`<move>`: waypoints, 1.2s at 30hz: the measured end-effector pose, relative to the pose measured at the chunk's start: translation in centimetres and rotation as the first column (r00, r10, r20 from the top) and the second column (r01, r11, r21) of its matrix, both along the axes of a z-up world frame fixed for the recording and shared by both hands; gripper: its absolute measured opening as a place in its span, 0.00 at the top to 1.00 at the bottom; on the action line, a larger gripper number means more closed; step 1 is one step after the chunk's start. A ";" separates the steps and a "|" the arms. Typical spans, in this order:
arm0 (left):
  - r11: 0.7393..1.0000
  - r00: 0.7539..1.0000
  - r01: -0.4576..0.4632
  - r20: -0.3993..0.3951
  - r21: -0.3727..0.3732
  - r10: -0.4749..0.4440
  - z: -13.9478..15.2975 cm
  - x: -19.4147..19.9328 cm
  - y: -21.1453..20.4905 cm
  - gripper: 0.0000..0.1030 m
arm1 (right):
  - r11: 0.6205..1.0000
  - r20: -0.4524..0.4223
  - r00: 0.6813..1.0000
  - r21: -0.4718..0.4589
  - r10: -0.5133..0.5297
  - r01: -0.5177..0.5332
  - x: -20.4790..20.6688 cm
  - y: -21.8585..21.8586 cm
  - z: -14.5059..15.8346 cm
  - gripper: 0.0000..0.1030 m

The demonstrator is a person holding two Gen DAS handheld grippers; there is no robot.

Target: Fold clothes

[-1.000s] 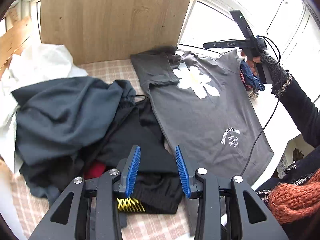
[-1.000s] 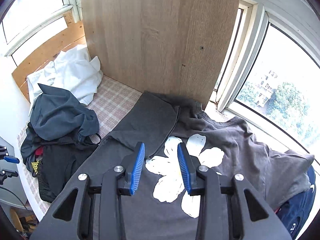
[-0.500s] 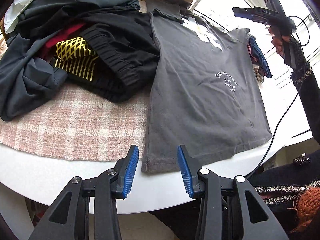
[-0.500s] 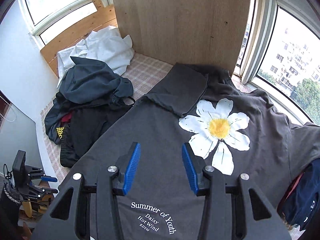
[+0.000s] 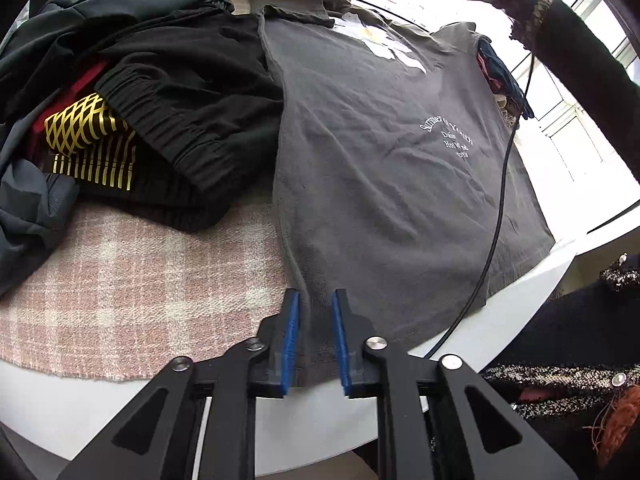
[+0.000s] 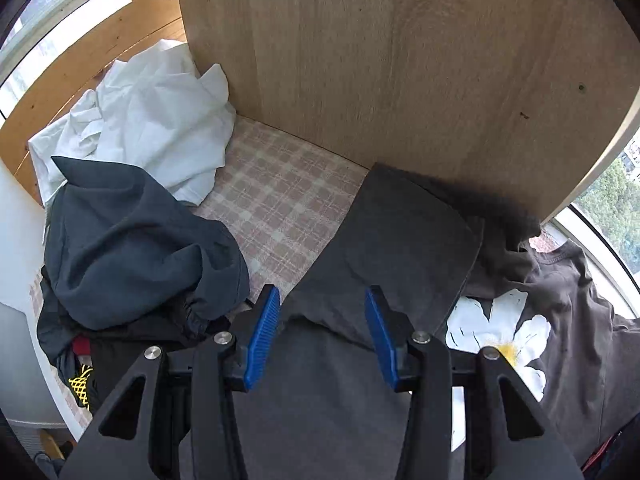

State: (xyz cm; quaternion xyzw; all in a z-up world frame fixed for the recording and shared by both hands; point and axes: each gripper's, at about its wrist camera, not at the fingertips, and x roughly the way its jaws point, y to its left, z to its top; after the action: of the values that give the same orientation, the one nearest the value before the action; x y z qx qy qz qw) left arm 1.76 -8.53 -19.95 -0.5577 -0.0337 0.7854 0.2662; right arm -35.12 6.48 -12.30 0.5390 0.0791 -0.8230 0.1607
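Two views differ: my left gripper (image 5: 316,336) pinches the grey T-shirt (image 5: 384,168) hem; only my right gripper (image 6: 322,336), spread wide, shows the folded sleeve (image 6: 404,236)

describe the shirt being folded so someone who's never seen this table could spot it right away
On the pink plaid tablecloth, right of the heap of dark clothes, one grey t-shirt lies spread flat, its near hem corner between the left gripper pads. Only it has a white daisy print and small white lettering.
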 end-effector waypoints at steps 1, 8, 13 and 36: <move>1.000 1.000 0.011 -0.003 0.015 -0.011 0.1 0.1 0.1 0.97 | 1.000 0.017 1.000 0.014 -0.018 0.018 -1.5 -0.7 -1.0 0.57; 0.996 0.998 0.053 -0.021 0.072 -0.052 1.0 0.0 -0.2 0.97 | 0.985 0.124 0.979 0.068 -0.164 0.156 -8.8 -3.1 -6.0 0.57; 0.991 0.996 0.080 -0.035 0.106 -0.077 1.5 -0.3 0.0 0.97 | 0.977 0.161 0.968 0.132 -0.191 0.170 -10.5 -3.9 -7.3 0.57; 0.982 0.991 0.127 -0.057 0.142 -0.120 2.7 -0.2 1.2 0.97 | 0.986 0.193 0.968 0.066 -0.161 0.151 -8.3 -0.6 -8.4 0.95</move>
State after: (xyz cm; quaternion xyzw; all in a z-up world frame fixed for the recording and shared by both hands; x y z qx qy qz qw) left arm 1.54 -7.32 -17.23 -0.5190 -0.0499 0.7760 0.3549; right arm -43.41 5.89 -20.72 0.6267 0.0410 -0.7731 0.0887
